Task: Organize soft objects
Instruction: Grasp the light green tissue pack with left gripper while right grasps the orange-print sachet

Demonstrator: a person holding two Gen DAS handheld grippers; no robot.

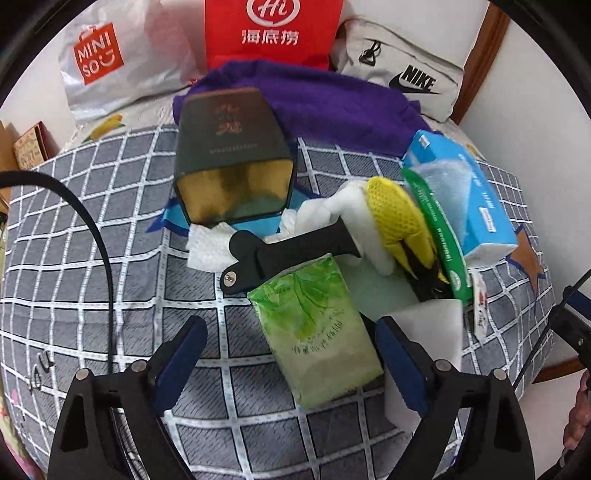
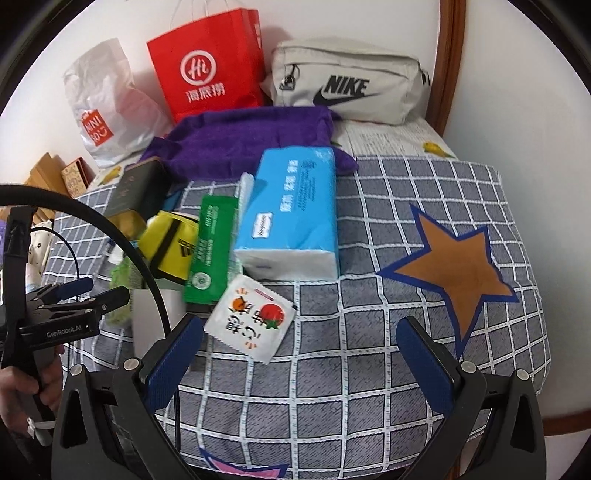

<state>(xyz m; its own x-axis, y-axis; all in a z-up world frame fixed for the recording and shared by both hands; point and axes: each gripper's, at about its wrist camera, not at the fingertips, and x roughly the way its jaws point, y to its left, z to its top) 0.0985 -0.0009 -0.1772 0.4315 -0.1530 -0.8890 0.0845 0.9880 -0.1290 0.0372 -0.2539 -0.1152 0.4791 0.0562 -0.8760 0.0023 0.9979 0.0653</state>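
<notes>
A pale green tissue pack (image 1: 314, 332) lies on the checked bedspread (image 1: 92, 288) between the fingers of my left gripper (image 1: 295, 354). The gripper is open and its pads stand clear of the pack. A white foam block (image 1: 424, 354) sits behind the right finger. Further back are a yellow mesh pouch (image 1: 399, 218), a blue tissue pack (image 1: 461, 195), a green packet (image 1: 436, 229) and a purple towel (image 1: 314, 103). My right gripper (image 2: 301, 362) hangs open over bare bedspread (image 2: 369, 369). A white fruit-print sachet (image 2: 251, 317) lies just ahead of its left finger.
A dark hexagonal box (image 1: 229, 155) and a black-handled tool (image 1: 288, 251) lie among the soft things. A Miniso bag (image 1: 103, 62), a red paper bag (image 1: 273, 29) and a Nike pouch (image 1: 399, 70) line the wall. A brown star patch (image 2: 454, 269) marks the bedspread's right side.
</notes>
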